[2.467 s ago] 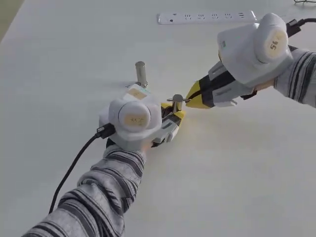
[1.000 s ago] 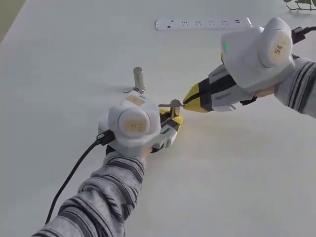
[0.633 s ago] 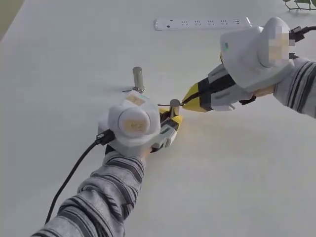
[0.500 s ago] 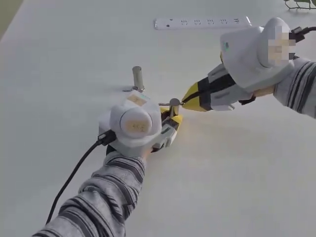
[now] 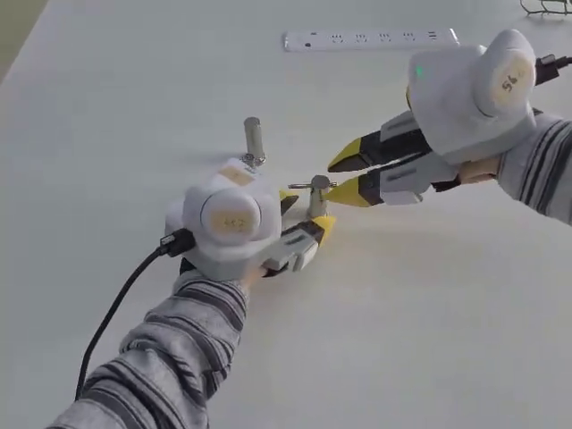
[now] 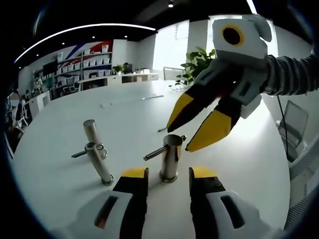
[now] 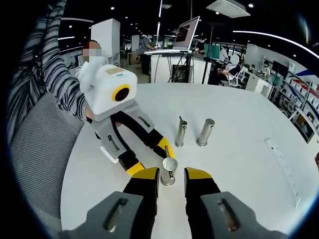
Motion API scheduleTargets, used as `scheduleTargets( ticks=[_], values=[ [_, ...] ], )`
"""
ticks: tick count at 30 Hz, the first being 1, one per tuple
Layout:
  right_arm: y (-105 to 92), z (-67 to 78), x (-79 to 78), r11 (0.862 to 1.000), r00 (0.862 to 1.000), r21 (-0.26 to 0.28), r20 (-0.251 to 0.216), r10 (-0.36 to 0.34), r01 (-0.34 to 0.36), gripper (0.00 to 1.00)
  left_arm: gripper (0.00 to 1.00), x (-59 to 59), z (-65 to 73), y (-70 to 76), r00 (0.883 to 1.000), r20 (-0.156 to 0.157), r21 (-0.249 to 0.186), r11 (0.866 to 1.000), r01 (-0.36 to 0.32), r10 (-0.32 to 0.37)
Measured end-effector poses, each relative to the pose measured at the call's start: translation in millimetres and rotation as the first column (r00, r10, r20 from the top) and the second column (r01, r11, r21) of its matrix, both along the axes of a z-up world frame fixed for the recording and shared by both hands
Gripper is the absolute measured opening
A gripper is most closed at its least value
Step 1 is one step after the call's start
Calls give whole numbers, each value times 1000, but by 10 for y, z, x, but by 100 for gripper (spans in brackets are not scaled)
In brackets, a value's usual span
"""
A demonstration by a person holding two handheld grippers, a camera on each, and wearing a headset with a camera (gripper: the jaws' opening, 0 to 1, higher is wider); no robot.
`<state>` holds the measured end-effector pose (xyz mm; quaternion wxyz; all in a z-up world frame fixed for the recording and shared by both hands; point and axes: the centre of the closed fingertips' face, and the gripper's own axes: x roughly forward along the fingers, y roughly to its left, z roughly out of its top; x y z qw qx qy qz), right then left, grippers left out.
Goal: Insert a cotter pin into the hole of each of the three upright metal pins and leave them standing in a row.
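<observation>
- The white tabletop carries all the work, which sits near its middle.
- The right tongs hover level with the top of the near pin. Their jaws are parted a fair way and have hold of nothing. The lower tip is just beside the looped end of the cotter pin that runs through that pin.
- The left tongs are low on the tabletop with their jaws open to either side of the same pin's foot. A gap shows on each side, so they grip nothing either.
- A power strip lies toward the far edge, well apart from the work.
- The near pin stands upright and free. Its cotter pin sits crosswise just below the top, with the straight end sticking out one side and the loop out the other. This one looks done.
- The middle pin is upright a little way off. A second cotter pin crosses it near the top, so it also looks done.
- The far pin stands just behind the middle one, and its top looks bare. I judge that this pin is the one left to fit, which puts the job about two thirds through.
- The near pin stands apart from the other two and, going by the right gripper view, off their line. It may need nudging into the row at the end.
</observation>
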<state>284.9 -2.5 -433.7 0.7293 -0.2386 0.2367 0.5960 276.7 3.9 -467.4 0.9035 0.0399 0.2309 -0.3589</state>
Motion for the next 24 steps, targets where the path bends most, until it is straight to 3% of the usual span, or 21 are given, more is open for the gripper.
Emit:
scheduleTargets(
  ticks=[2, 4, 12, 13, 17, 24],
  values=[
    [34, -6, 4, 1000, 1000, 11, -12, -8, 8, 16, 40, -34, 45, 0, 1000, -1, -16, 1000, 6, -6],
    [63, -16, 2, 1000, 1000, 15, -22, -14, 15, 16, 42, -63, 94, 10, 1000, 13, -11, 1000, 15, -15],
    [160, -74, -54, 999, 998, 19, -60, -28, 30, 15, 53, -171, 214, 137, 1000, 14, -23, 1000, -5, 6],
    [170, -84, -62, 999, 998, 13, -60, -29, 30, 15, 56, -190, 219, 151, 1000, 9, -25, 1000, -5, 5],
    [177, -92, -64, 999, 998, 12, -59, -31, 32, 14, 59, -244, 302, 227, 999, 37, -25, 1000, -7, 8],
    [184, -99, -54, 999, 998, 9, -47, -39, 39, 11, 69, -228, 421, 375, 997, 62, -33, 998, -50, 52]
  ],
)
